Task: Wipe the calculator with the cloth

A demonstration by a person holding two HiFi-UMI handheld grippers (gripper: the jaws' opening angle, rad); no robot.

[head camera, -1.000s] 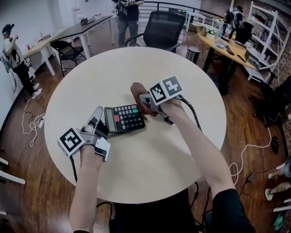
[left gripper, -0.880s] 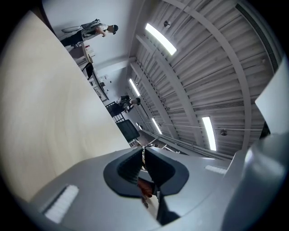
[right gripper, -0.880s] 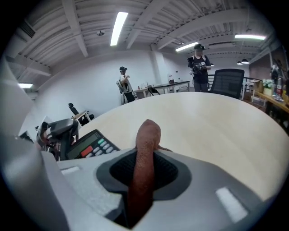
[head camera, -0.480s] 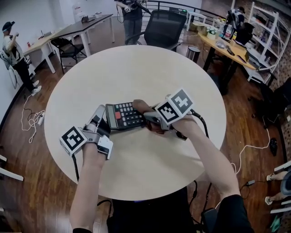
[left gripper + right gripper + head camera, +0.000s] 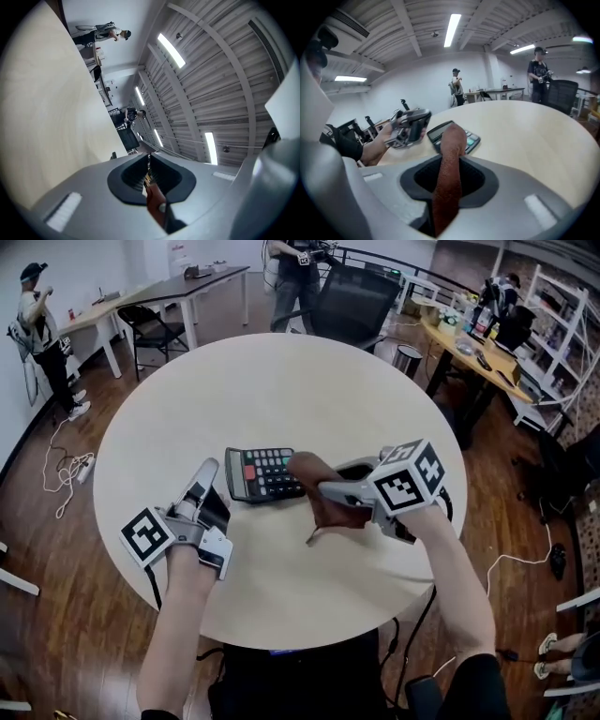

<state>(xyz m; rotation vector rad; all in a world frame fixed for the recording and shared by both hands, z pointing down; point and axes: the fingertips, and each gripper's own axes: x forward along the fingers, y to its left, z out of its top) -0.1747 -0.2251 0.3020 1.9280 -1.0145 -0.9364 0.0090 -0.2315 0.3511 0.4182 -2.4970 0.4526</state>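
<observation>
- Calculator (image 5: 265,474), dark with one red key among pale and green ones, lies flat near the middle of a round pale worktop (image 5: 281,381), its long side running left to right in the head view
- Brown cloth (image 5: 325,498) hangs folded over the calculator's right end and hides that end from above; whether it presses on the keys cannot be told
- Right gripper (image 5: 322,489) pinches the cloth, which runs up as a narrow strip between the closed jaws in the right gripper view and tips over towards the keys
- Left gripper (image 5: 204,474) has its jaws pressed together; it sits just beside the calculator's left edge with its tips pointing away from the person, and contact with the calculator cannot be made out
- Both arms reach in from the near edge of the worktop, each gripper carrying a cube with square black-and-white markers
- Black office chair (image 5: 352,301) stands at the far side of the worktop
- Long desks stand on a wooden floor further off, with several people standing near them
</observation>
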